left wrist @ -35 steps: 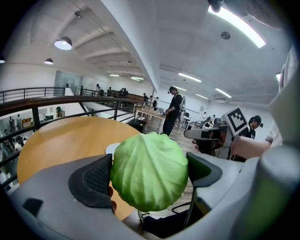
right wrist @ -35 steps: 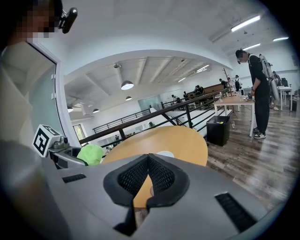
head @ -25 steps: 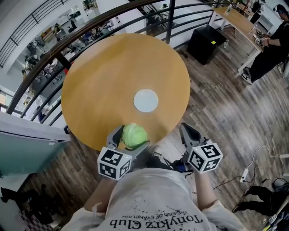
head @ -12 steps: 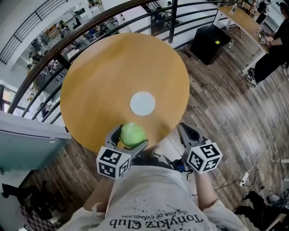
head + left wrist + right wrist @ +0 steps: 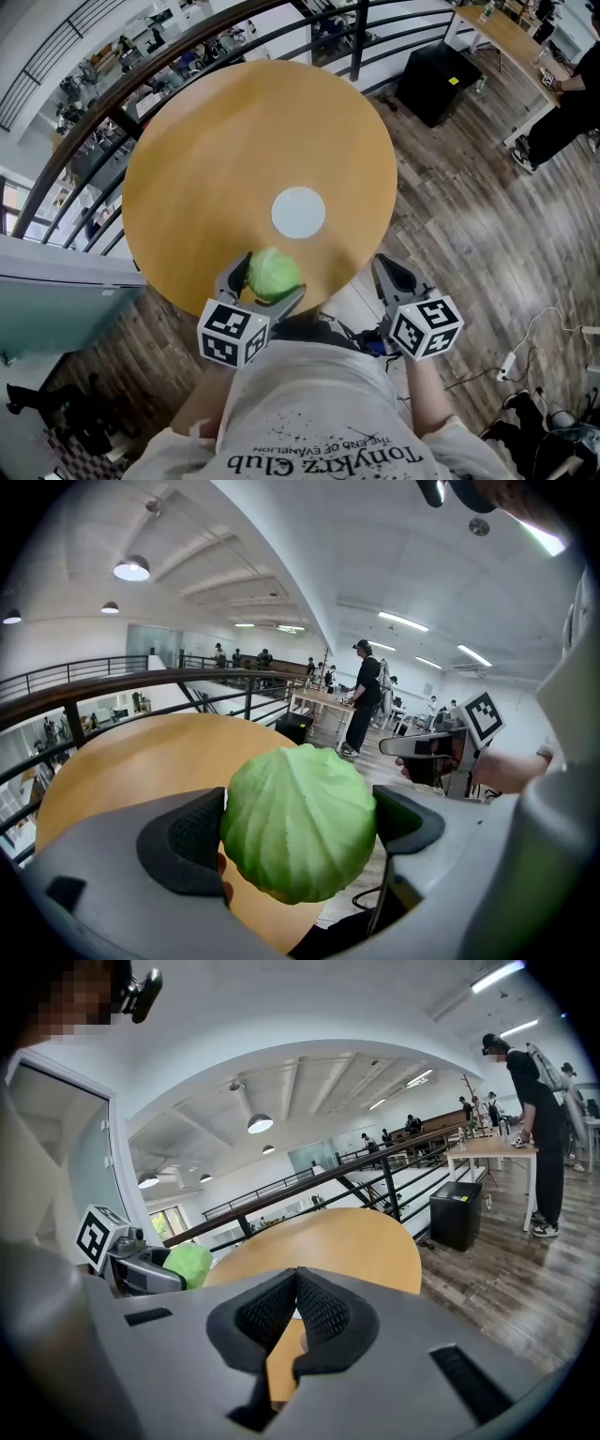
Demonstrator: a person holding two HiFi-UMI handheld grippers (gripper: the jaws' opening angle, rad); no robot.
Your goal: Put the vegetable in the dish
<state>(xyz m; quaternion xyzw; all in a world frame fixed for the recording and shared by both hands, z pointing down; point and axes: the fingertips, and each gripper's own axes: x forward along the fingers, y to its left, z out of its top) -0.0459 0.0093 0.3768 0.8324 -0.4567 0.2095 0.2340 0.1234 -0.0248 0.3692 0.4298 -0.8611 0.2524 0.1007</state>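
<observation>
**A:** Where is the vegetable at this point?

**B:** The cabbage (image 5: 300, 822) sits between the jaws of the left tool (image 5: 268, 279). The jaws are spread wide and press on its two sides. It hangs over the near part of the bench (image 5: 216, 150), short of the dish (image 5: 298, 212) and not touching it.

**A:** And the other one?

**B:** The right tool (image 5: 294, 1309) has its pads drawn together with nothing between them. It is held off the bench's near edge, beside the person's body.

**A:** How would the cabbage handle?

**B:** It looks round, tightly leafed and fairly smooth, so it probably gives a little under pressure and may be lighter than it appears. A ball like that can pivot or slip if it is pinched away from its widest part. The pads grip it across the middle, which seems the right hold.

**A:** Any trouble at the dish?

**B:** The dish looks flat, white and not much wider than the cabbage. A round thing let go above it could roll off, so it likely wants lowering until it rests before the jaws part.

**A:** What of the surroundings?

**B:** The bench is a round, bare wooden top carrying only the dish. A dark railing (image 5: 141, 84) curves behind it, with a lower level beyond. Plank floor (image 5: 469, 244) lies to the right, where a black box (image 5: 439, 82) stands.
</observation>
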